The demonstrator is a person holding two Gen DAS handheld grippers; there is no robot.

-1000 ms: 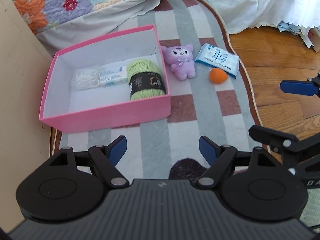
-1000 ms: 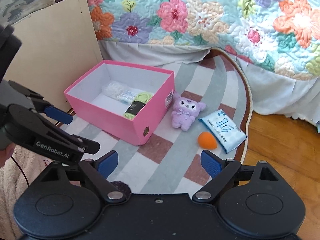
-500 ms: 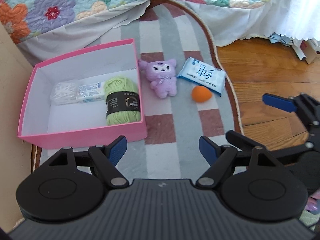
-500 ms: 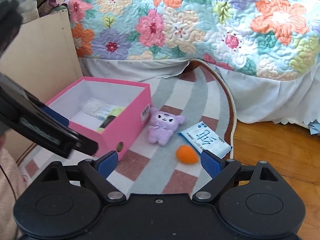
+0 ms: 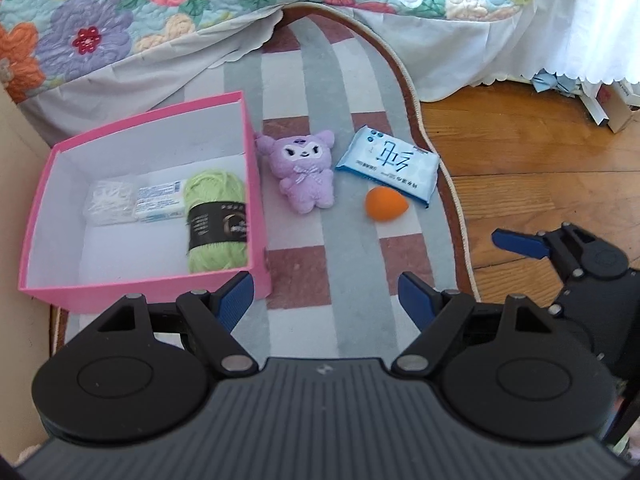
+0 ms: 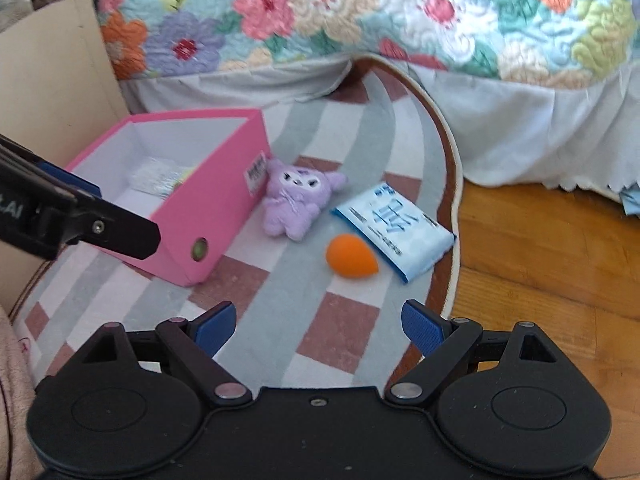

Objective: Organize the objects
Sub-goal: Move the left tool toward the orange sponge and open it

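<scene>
A pink box (image 5: 144, 280) (image 6: 224, 208) on the rug holds a green yarn skein (image 5: 216, 216), a small white packet (image 5: 160, 202) and a clear bag of white bits (image 5: 110, 202). To its right lie a purple plush toy (image 5: 306, 176) (image 6: 296, 204), an orange egg-shaped sponge (image 5: 385, 204) (image 6: 351, 256) and a blue tissue pack (image 5: 388, 168) (image 6: 394, 224). My left gripper (image 5: 326, 300) is open and empty above the rug, near the box's front corner. My right gripper (image 6: 318, 326) is open and empty, a short way before the sponge.
A striped rug (image 5: 360, 264) lies on a wooden floor (image 5: 540, 152). A bed with a floral quilt (image 6: 360, 12) and white skirt stands behind. A beige board (image 6: 52, 88) stands left of the box. The left gripper's arm (image 6: 80, 220) crosses the right wrist view.
Both grippers have moved to the right and forward; the objects look larger and shift left in view. The right gripper has closed in on the sponge and tissue pack. Nothing was picked up.
</scene>
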